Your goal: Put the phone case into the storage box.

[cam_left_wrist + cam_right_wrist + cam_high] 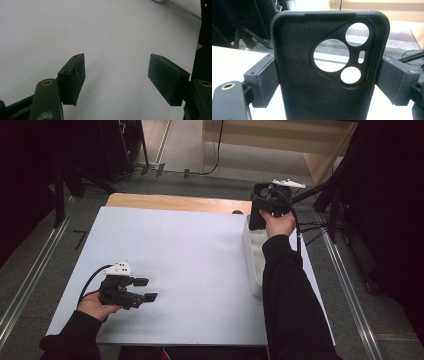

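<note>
my right gripper clamped a black soft phone case with round camera cutouts by its sides, raised over the white rectangular bin at the white table edge. my left gripper hung wide open, empty. pickup done; placement remained. no legible writing.

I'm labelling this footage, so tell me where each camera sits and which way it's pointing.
High view: above the person's side, facing forward and down on the table; both forearms, left gripper and right gripper show.
Left gripper view: rides the left gripper, facing the bare tabletop between its parted jaws.
Right gripper view: rides the right gripper, facing the phone case clamped upright in its jaws.
Shared: the phone case shows in the high and right gripper views.
</note>
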Demonstrator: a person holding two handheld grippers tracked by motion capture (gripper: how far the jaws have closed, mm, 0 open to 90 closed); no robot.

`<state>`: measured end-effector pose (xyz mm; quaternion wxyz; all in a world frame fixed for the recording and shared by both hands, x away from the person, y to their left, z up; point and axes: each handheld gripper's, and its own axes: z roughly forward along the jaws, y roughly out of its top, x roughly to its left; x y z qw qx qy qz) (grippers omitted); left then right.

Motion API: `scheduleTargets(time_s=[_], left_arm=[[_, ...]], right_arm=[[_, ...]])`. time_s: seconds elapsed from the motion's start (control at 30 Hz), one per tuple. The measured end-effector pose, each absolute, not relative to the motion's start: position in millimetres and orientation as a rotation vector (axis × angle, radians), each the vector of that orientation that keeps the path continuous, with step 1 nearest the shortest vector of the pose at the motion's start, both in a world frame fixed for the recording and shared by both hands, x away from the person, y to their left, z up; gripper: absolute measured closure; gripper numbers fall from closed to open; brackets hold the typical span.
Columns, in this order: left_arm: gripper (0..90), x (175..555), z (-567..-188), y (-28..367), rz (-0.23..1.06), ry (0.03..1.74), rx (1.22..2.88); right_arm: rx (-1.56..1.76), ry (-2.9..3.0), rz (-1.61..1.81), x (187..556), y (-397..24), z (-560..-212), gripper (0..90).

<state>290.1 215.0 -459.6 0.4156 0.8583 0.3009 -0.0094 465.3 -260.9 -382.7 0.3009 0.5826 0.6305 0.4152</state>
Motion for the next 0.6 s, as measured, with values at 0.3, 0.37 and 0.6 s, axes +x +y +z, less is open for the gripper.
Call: scheduleTargets(time_s=[0.3, 0.37, 0.6], left_arm=[[29.7, 289.9, -460.4, 213.4, -0.022, 0.756, 2.153], [29.7, 289.8, -460.4, 213.3, -0.023, 0.754, 2.155], [29.7, 289.6, -461.0, 212.5, -0.027, 0.753, 2.161]], right_arm=[[1.576, 1.667, 1.101, 467.5, -260.9, -395.1, 11.6], [1.582, 1.666, 1.099, 467.7, -260.9, -398.6, 11.6], [1.592, 1.671, 1.089, 468.2, -261.1, -406.7, 11.6]])
